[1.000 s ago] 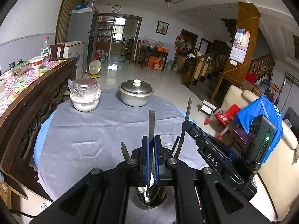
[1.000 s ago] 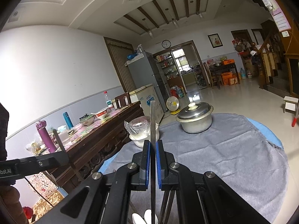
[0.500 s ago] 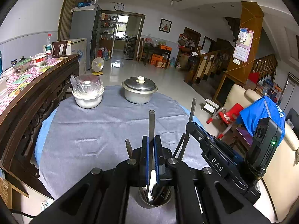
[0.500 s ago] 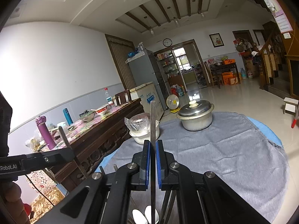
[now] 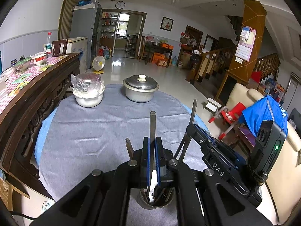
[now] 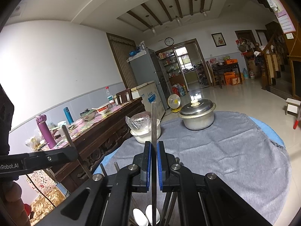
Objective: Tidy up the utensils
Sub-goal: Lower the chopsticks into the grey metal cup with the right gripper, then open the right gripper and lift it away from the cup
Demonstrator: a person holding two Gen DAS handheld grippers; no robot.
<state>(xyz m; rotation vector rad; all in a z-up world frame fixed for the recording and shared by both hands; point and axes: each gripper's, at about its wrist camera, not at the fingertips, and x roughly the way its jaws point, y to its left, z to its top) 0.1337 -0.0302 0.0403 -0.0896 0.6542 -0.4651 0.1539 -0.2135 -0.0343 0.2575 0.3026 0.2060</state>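
Left wrist view: my left gripper [image 5: 152, 156] is clamped tight on a flat metal utensil handle [image 5: 152, 124], upright, its lower end inside the steel utensil holder [image 5: 155, 200] that stands at the near edge of the grey tablecloth [image 5: 90, 137]. My right gripper [image 5: 191, 130] reaches in from the right, pinching a second metal utensil handle [image 5: 193, 111] over the same holder. Other handles and something white already crowd the holder. To do this step well, I judge each piece should stay vertical and go down straight, one hand at a time, so the two grippers do not knock together over the narrow mouth.

Right wrist view: my right gripper [image 6: 152, 162] is closed on its thin metal handle [image 6: 153, 124], upright, with two white spoon bowls [image 6: 146, 216] just below. The left gripper [image 6: 73, 153] enters from the left, its handle rising above it. Toward the cloth's far edge stand a lidded metal pot [image 6: 196, 115] and a white bowl holding a plastic-wrapped dish [image 6: 144, 130], well apart from the work. A dark wooden sideboard [image 6: 105, 130] runs along the left edge.
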